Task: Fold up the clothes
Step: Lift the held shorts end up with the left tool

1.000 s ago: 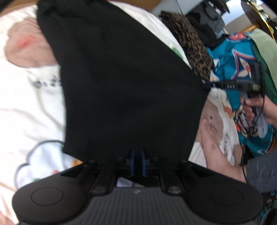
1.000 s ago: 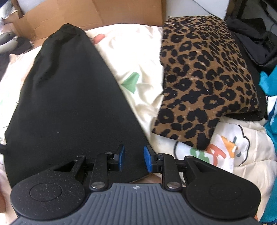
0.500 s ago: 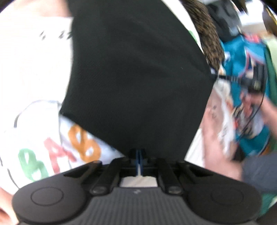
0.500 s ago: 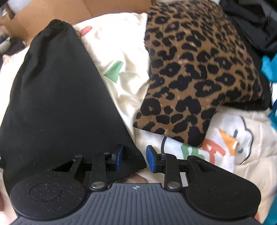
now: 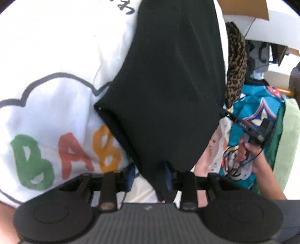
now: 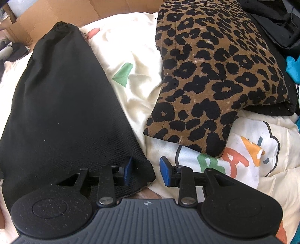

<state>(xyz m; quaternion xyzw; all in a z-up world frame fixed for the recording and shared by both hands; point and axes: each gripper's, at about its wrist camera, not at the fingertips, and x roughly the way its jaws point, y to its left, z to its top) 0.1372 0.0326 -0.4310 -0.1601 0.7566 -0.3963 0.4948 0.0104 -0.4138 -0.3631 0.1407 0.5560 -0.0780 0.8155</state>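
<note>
The black garment lies flat on the printed bedsheet, long axis running from the near edge of the bed toward the cardboard at the far edge; it is wide at the near hem and tapers to a narrow gathered end at the far side. The left gripper has just been opening: its blue pads stand apart, with the near corner of the garment hanging loosely between them, against the right-hand pad and not pinched. The right gripper has also been opening: its jaws stand apart, the left pad over the garment's near right corner, the right pad over bare sheet, nothing clamped. To the right, a strip of bare sheet separates the garment from the leopard-print garment. The sheet left of the garment, with the lettered cloud print, is unoccupied.
</note>
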